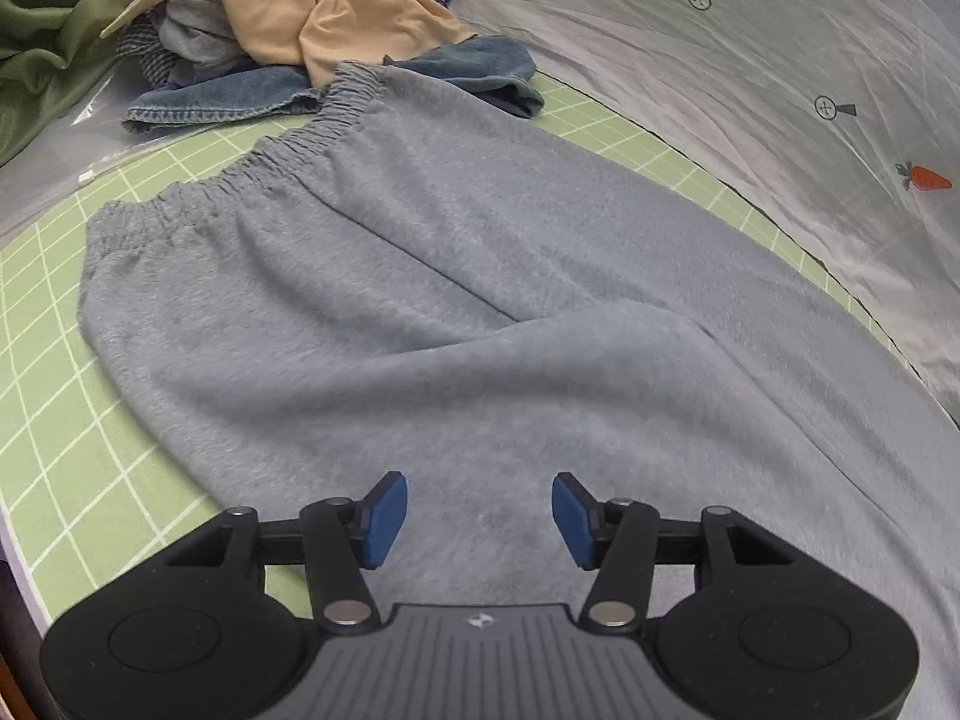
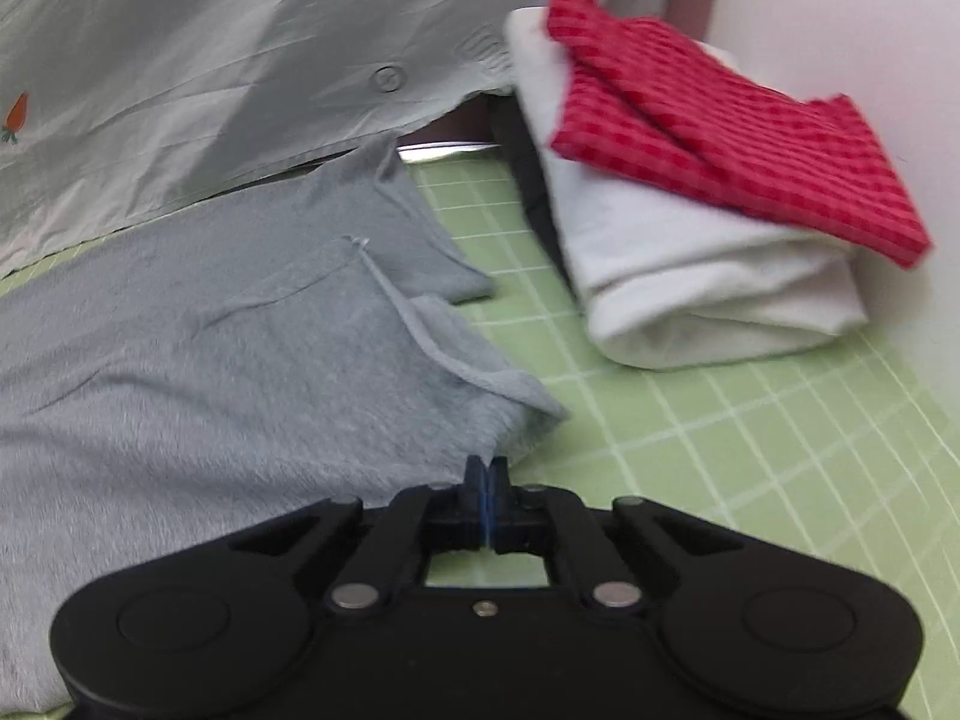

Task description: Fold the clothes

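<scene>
Grey fleece trousers (image 1: 456, 300) lie flat on a green grid mat (image 1: 54, 420), elastic waistband at the far left. My left gripper (image 1: 480, 516) is open and empty, its blue pads (image 1: 384, 516) just above the cloth near the leg area. In the right wrist view the trouser leg ends (image 2: 240, 348) lie on the mat (image 2: 720, 450). My right gripper (image 2: 487, 471) is shut at the near edge of a leg hem; I cannot tell whether any cloth is pinched between the pads.
A pile of unfolded clothes, beige (image 1: 336, 6) over denim (image 1: 240, 99), sits at the mat's far left, with green fabric (image 1: 54, 48) beside it. A folded stack, red checked (image 2: 720, 126) on white (image 2: 690, 276), stands at the right. A grey sheet (image 1: 750, 90) lies behind the mat.
</scene>
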Action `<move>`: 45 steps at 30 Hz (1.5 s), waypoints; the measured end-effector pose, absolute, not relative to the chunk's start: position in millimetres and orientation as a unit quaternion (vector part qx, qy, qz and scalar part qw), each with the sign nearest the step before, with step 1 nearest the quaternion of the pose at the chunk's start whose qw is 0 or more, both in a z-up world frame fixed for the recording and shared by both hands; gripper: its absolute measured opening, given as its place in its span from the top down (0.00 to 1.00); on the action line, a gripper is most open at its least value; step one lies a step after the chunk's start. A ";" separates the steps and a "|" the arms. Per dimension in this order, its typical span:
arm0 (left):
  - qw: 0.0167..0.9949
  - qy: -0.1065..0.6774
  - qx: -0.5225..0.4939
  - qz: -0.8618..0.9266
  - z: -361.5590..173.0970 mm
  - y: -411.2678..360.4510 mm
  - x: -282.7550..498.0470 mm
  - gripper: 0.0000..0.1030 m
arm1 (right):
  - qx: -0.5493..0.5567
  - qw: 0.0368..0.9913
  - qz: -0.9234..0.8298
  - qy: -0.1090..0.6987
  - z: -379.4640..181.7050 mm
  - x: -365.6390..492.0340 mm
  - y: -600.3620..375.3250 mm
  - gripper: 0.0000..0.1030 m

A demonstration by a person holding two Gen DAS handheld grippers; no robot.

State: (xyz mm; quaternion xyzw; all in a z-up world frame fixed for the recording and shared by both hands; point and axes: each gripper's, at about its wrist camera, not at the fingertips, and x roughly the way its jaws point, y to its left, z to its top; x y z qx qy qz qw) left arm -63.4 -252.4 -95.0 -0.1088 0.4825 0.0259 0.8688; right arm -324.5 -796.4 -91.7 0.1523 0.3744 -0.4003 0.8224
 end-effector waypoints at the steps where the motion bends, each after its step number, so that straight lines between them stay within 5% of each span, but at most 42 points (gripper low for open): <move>1: 0.869 0.481 -0.109 0.031 -94.4 -245.5 -66.5 0.44 | 0.151 0.811 -0.422 0.375 -89.8 -344.1 -794.1 1.00; 9: 0.861 0.491 -0.110 0.070 -90.4 -185.8 -84.7 0.38 | 0.228 0.761 -0.497 0.350 -90.7 -456.3 -781.5 0.98; 14: 0.860 0.494 -0.110 0.070 -88.1 -167.2 -85.3 0.33 | 0.311 0.765 -0.488 0.283 -89.6 -474.8 -762.7 0.61; 24: 0.854 0.500 -0.126 0.070 -94.6 -139.6 -79.5 0.27 | 0.375 0.748 -0.475 0.271 -102.7 -459.6 -731.9 0.37; 39: 0.849 0.499 -0.151 0.091 -118.6 -81.3 -15.8 0.26 | 0.364 0.739 -0.477 0.304 -95.0 -420.7 -665.6 0.29; 40: 0.850 0.500 -0.137 0.091 -118.3 -81.7 -12.3 0.30 | 0.366 0.737 -0.480 0.303 -93.8 -418.8 -661.3 0.29; 42: 0.854 0.502 -0.098 0.095 -116.6 -84.8 -5.9 0.73 | 0.370 0.732 -0.486 0.300 -91.9 -414.4 -654.0 0.28; 43: 0.854 0.504 -0.089 0.093 -116.3 -84.2 -3.6 0.85 | 0.373 0.730 -0.489 0.299 -91.3 -411.8 -650.4 0.28; 45: 0.852 0.505 -0.108 0.084 -116.6 -75.2 -2.2 0.97 | 0.379 0.726 -0.492 0.297 -90.8 -406.2 -642.8 0.28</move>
